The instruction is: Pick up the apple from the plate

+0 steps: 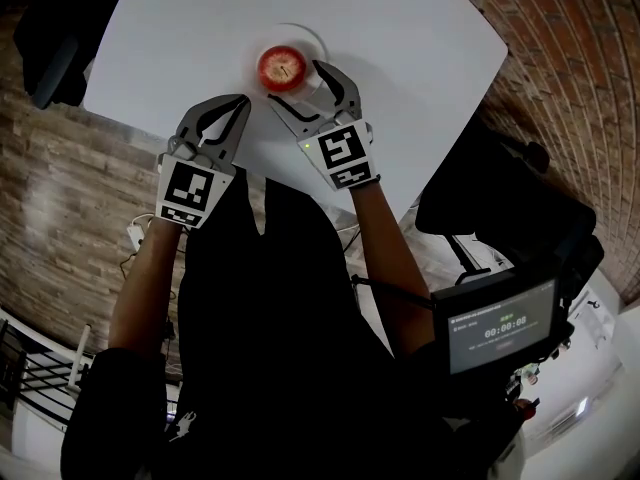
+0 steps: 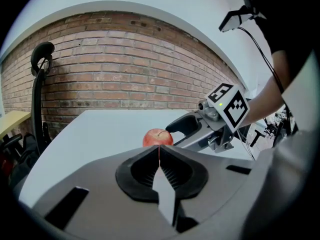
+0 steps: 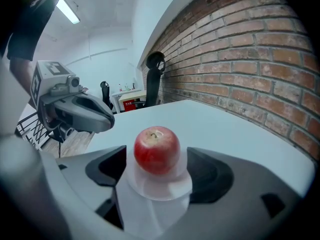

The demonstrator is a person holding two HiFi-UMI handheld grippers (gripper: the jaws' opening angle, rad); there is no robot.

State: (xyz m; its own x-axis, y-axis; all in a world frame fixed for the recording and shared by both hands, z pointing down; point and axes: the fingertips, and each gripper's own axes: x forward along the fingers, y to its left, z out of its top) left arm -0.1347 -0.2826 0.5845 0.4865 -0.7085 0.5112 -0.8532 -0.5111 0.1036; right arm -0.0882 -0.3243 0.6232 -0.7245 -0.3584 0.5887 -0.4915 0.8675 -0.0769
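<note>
A red apple (image 1: 283, 68) stands upright on a small white plate (image 1: 312, 38) near the front of the white table (image 1: 420, 28). My right gripper (image 1: 300, 86) is open, one jaw on each side of the apple (image 3: 156, 150), with a gap at both sides and no pad pressing on it. The plate (image 3: 161, 190) lies under and between those jaws. My left gripper (image 1: 240, 101) is shut and holds nothing, hovering over the table just left of the plate. From the left gripper view the apple (image 2: 158, 137) shows just beyond the closed tips (image 2: 159, 151), beside the right gripper (image 2: 186, 126).
The table's near edge runs just below both grippers. A black seat (image 1: 505, 203) and a screen with a timer (image 1: 500, 328) stand at the right. A dark object (image 1: 50, 38) sits at the table's left. A brick wall (image 2: 130, 69) rises behind the table.
</note>
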